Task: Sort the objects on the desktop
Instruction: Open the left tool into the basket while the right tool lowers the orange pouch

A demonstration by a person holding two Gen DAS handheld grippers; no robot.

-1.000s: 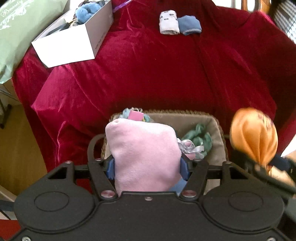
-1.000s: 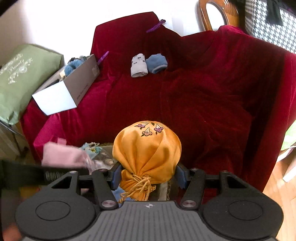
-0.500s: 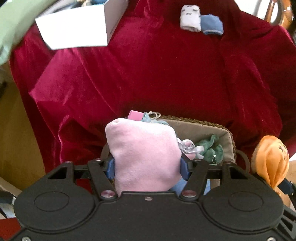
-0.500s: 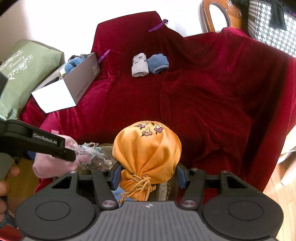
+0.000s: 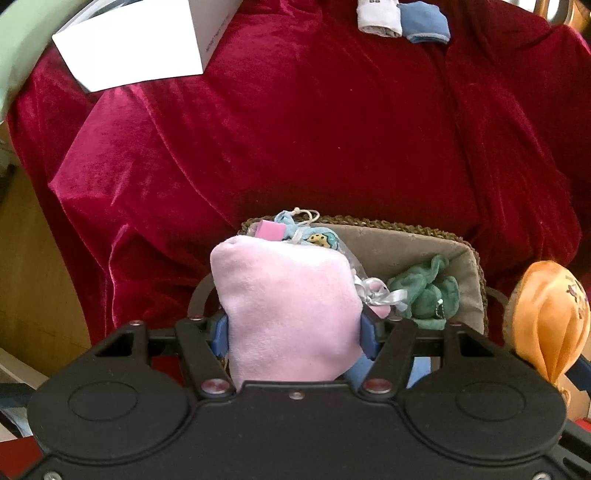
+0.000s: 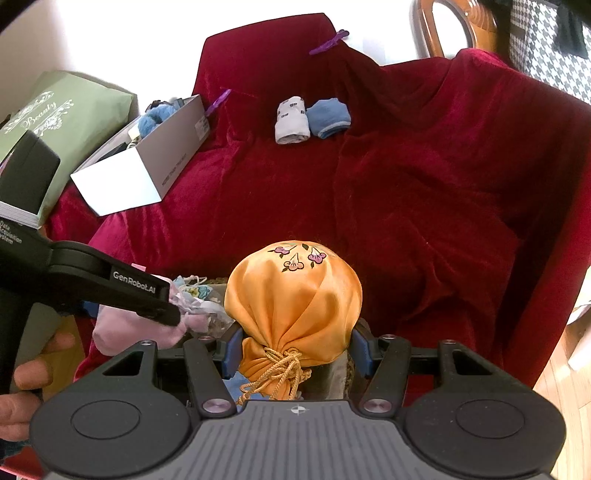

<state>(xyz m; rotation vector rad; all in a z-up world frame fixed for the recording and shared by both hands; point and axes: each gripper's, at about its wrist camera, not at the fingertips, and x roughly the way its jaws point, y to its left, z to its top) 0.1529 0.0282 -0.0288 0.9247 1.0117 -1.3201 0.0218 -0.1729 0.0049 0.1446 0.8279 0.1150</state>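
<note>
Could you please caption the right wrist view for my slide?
Right gripper clamps an orange drawstring pouch above a red velvet cloth.

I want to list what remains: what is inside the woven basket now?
The woven basket shows a green plush toy, a silver ribbon and a light blue pouch. The pink pouch covers its left part.

Place: a home, living area.
Evidence: red velvet cloth (image 6: 424,177) draped over the furniture; wooden chair back (image 6: 439,29); wood floor (image 6: 565,373); folded socks (image 6: 312,120); woven basket (image 5: 424,230) of soft trinkets.
</note>
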